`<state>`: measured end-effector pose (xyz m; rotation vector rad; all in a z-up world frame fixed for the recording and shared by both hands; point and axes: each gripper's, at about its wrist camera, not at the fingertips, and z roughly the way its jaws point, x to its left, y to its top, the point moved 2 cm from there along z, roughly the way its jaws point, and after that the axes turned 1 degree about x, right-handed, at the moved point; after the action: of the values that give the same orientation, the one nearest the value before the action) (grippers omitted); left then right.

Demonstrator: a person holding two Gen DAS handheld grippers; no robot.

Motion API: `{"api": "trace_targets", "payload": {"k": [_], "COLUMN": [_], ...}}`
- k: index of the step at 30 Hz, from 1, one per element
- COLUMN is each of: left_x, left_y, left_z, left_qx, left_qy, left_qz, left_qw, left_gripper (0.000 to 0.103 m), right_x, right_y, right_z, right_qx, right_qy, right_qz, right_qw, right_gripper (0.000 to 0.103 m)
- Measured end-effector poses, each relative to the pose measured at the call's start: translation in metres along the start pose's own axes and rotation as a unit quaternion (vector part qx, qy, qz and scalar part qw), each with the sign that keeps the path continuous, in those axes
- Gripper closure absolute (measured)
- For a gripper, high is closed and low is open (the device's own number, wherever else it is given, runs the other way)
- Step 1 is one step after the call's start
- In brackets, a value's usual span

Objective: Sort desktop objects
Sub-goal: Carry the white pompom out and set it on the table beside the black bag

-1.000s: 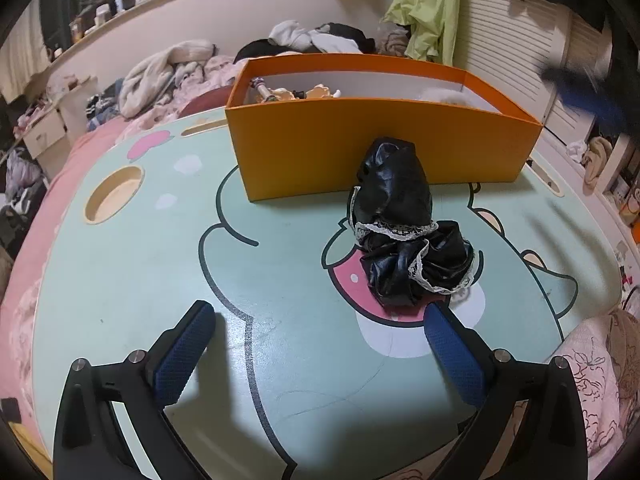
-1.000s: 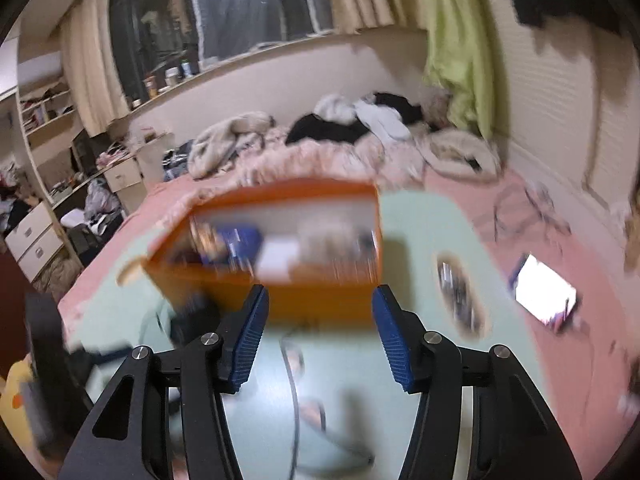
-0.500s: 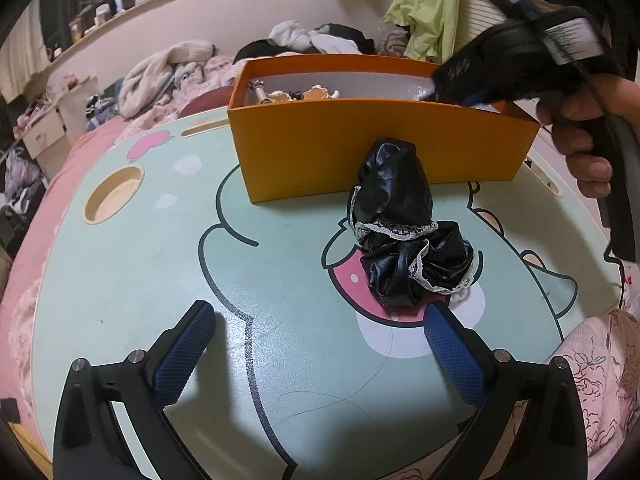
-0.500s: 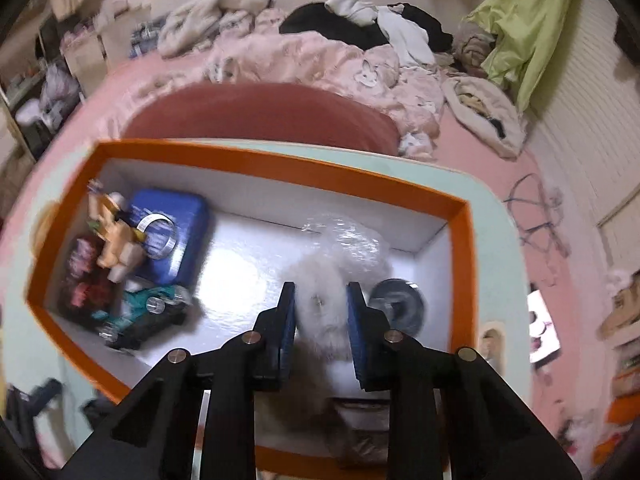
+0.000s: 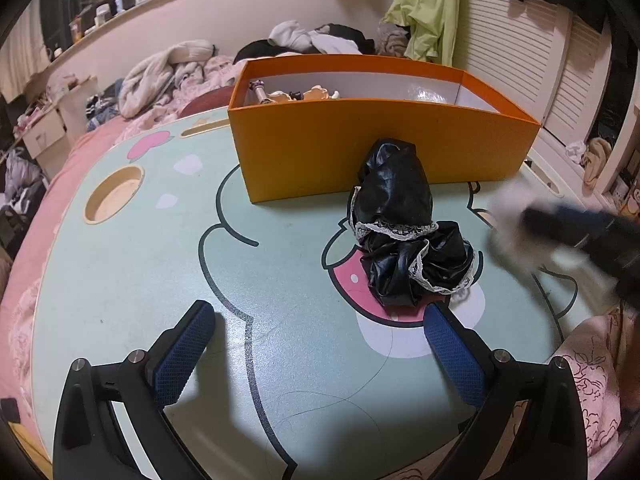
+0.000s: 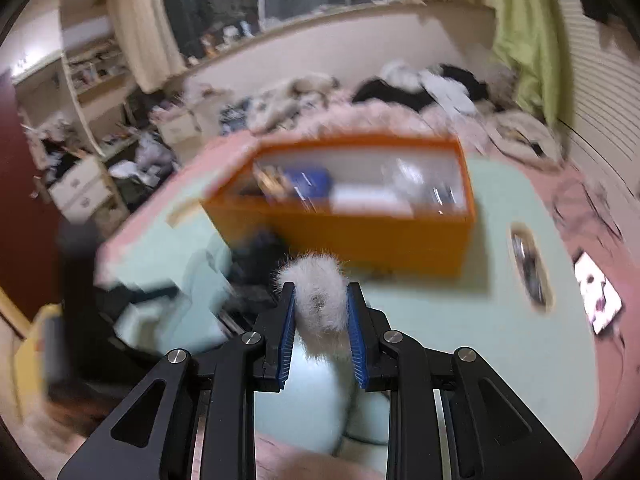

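Note:
An orange box [image 5: 384,152] stands at the back of the pale green table [image 5: 140,264], with small toys inside; it shows blurred in the right wrist view [image 6: 360,232]. A black shiny garment with lace trim [image 5: 404,232] lies in front of the box. My left gripper [image 5: 316,320] is open and empty, low over the table, the garment just beyond its right finger. My right gripper [image 6: 320,300] is shut on a white fluffy ball [image 6: 318,300], held above the table in front of the box; it appears as a blur at the right of the left wrist view [image 5: 560,232].
A round cup recess [image 5: 114,194] sits at the table's left. A slot with metal items [image 6: 528,268] and a phone [image 6: 598,300] lie right of the box. Piled clothes [image 5: 192,68] lie beyond the table. A pink floral cloth [image 5: 592,380] lies at the near right edge.
My right gripper closed on the fluffy ball inside the box, lifted it out and swung back to the near side of the table. The left gripper has not moved.

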<state>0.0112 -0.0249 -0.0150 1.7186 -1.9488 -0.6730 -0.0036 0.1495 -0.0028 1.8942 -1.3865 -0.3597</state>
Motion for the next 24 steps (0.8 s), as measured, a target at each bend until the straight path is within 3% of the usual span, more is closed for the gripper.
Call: {"api": "trace_targets", "payload": {"k": [6, 7, 10, 12, 15, 19, 21, 24], "left_x": [0.001, 0.001, 0.002, 0.002, 0.002, 0.007, 0.013, 0.021], "left_y": [0.0, 0.0, 0.0, -0.001, -0.001, -0.003, -0.003, 0.005], "left_z": [-0.001, -0.001, -0.001, -0.001, -0.002, -0.009, -0.018, -0.039], "left_qx": [0.0, 0.0, -0.001, -0.001, -0.002, -0.015, -0.032, -0.074], "left_qy": [0.0, 0.0, 0.001, 0.002, 0.0, -0.013, -0.022, -0.048], "left_qz": [0.0, 0.0, -0.002, -0.002, -0.004, -0.026, -0.047, -0.071], "left_qw": [1.0, 1.0, 1.0, 1.0, 1.0, 0.9995, 0.9981, 0.9936], "left_gripper": [0.0, 0.0, 0.0, 0.0, 0.0, 0.0, 0.001, 0.01], "right_x": [-0.008, -0.007, -0.014, -0.016, -0.021, -0.008, -0.007, -0.012], "right_y": [0.006, 0.006, -0.006, -0.017, -0.025, -0.026, -0.027, -0.027], "right_z": [-0.003, -0.011, -0.031, -0.036, -0.012, 0.01, 0.018, 0.024], "right_qx": [-0.03, -0.037, -0.067, -0.064, -0.001, 0.007, 0.006, 0.006], "right_qy": [-0.007, -0.005, -0.029, -0.036, -0.056, -0.114, -0.108, -0.107], "right_qz": [0.041, 0.044, 0.041, 0.029, 0.023, -0.028, -0.033, -0.028], "right_qw": [0.999, 0.998, 0.996, 0.997, 0.998, 0.993, 0.994, 0.994], "right_gripper": [0.074, 0.068, 0.022, 0.02, 0.02, 0.018, 0.018, 0.016]}}
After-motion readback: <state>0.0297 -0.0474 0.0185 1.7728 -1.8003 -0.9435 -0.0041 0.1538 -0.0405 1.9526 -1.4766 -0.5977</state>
